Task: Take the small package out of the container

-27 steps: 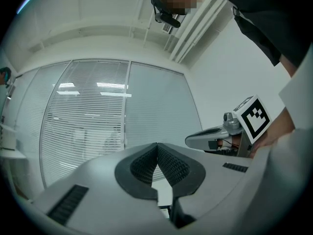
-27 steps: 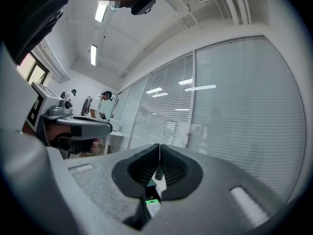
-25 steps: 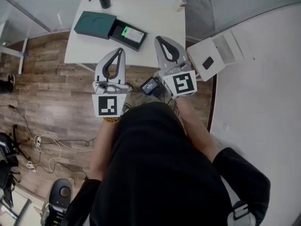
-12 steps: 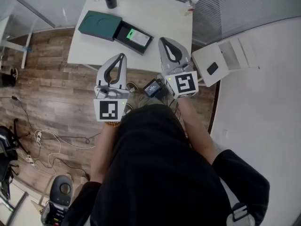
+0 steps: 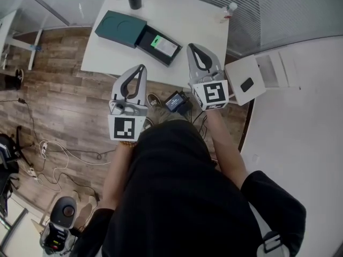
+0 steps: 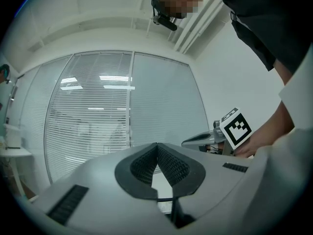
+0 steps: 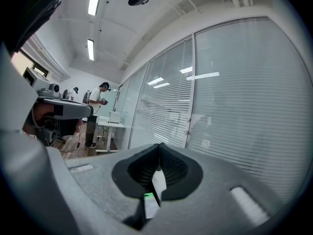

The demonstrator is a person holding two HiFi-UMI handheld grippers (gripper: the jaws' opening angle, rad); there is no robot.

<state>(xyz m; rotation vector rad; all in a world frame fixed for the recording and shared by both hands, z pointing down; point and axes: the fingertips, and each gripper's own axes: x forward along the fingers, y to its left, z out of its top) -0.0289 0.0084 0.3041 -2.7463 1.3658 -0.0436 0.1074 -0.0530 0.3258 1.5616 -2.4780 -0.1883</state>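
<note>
I judge this the approach: on the table (image 5: 198,20), the open container (image 5: 144,39) sits near the front edge with the small package (image 5: 164,45) inside (green label up). My left hand-held gripper (image 5: 142,67) and right hand-held gripper (image 5: 192,47) are both closed and empty at that edge. Next, one must open and reach in.

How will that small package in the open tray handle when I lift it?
The small package looks flat and thin, so probably light. It lies low inside the tray, so edges may be hard to pinch. Its pale face looks smooth, possibly slippery.
</note>
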